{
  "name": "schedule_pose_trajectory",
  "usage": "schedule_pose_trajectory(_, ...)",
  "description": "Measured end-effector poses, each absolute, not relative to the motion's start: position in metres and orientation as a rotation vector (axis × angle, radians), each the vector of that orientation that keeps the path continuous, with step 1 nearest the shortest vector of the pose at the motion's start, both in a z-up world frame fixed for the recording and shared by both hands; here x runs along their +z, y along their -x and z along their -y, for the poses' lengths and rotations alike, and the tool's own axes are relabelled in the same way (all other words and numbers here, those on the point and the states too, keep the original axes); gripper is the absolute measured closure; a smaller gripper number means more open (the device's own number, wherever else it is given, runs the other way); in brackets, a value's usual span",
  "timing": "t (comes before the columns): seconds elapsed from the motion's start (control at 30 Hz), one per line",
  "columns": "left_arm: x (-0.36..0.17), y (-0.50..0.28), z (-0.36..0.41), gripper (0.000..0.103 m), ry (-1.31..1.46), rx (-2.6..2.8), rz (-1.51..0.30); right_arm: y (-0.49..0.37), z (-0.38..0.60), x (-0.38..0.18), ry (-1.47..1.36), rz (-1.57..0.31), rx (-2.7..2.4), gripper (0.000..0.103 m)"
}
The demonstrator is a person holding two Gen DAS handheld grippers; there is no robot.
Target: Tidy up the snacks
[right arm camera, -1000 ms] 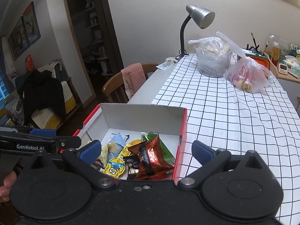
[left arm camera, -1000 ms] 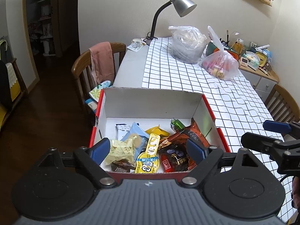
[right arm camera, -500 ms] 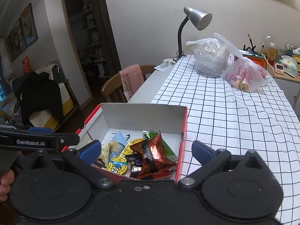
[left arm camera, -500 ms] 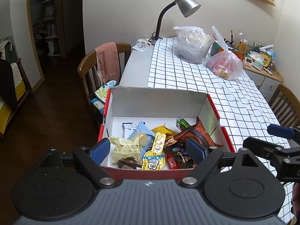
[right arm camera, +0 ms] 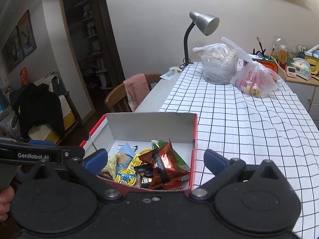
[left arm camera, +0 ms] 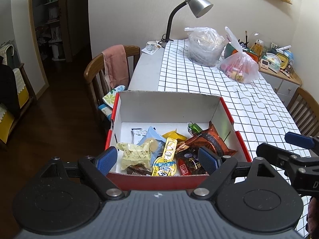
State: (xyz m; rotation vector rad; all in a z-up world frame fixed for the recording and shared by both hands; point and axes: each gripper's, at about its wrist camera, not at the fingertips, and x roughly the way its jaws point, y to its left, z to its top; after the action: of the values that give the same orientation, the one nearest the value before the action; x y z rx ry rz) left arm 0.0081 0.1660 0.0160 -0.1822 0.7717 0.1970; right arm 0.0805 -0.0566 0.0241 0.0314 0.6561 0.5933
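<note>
A red box (left arm camera: 169, 107) with white inner walls stands at the table's near left corner and holds several wrapped snacks. Among them are a pale yellow packet (left arm camera: 135, 153), a light blue packet (left arm camera: 151, 141), a yellow cartoon packet (left arm camera: 165, 161) and a shiny orange-brown packet (left arm camera: 209, 139). My left gripper (left arm camera: 157, 159) hovers open over the box's near wall, gripping nothing. My right gripper (right arm camera: 155, 159) is open too, above the same box (right arm camera: 149, 125), its right finger out over the tablecloth. The orange-brown packet (right arm camera: 163, 159) lies below it.
A checked tablecloth (left arm camera: 229, 91) covers the table. At the far end stand a grey desk lamp (left arm camera: 197, 6), a clear bag (left arm camera: 205, 45) and a pinkish bag of food (left arm camera: 239, 67). A wooden chair with a pink cloth (left arm camera: 115, 63) is at the left; another chair (left arm camera: 305, 107) is at the right.
</note>
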Motion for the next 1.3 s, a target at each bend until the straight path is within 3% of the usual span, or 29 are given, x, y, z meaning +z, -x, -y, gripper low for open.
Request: schedule_pose_trajectory(1.3,0.0132,-0.0052,-0.1629,0.014,0.184,0.214,-0.791,-0.0743,0.0548,0.0201,-0.031,-0.665,0.568,0.0)
